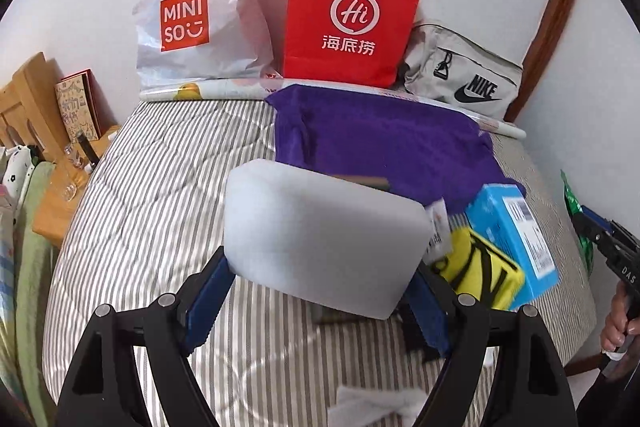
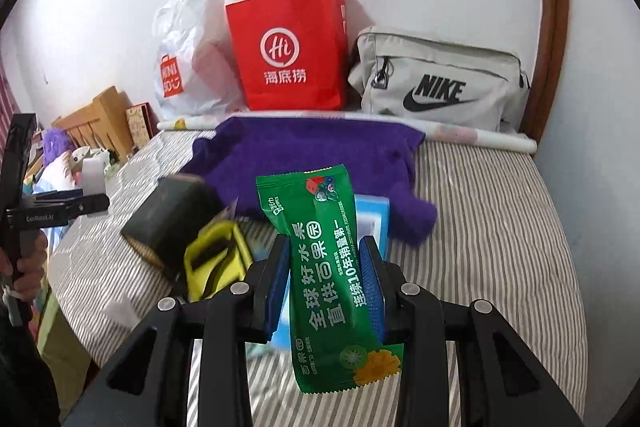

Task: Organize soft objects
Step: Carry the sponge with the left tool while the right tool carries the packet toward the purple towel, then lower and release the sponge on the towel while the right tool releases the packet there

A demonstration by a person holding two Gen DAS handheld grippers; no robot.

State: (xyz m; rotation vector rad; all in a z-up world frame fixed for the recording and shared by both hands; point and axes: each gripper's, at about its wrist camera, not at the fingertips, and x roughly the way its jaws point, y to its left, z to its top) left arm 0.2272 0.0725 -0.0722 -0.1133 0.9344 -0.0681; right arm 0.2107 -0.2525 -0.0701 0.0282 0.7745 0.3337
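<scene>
- L gripper [image 1: 320, 291] clamps white foam block [image 1: 324, 239], held above striped bed [image 1: 152, 195].
- R gripper [image 2: 326, 283] pinches green wipes packet [image 2: 328, 275], long axis along fingers.
- Red paper bag [image 2: 288, 47] straight ahead of both; looks nearer L.

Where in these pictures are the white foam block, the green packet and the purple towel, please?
white foam block [image 1: 326, 241]: left wrist view, middle of its broad face.
green packet [image 2: 326, 267]: right wrist view, printed front.
purple towel [image 1: 384, 139]: left wrist view, flat middle.

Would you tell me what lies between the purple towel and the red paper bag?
A printed paper roll lies between the purple towel and red paper bag, in both views.
</scene>
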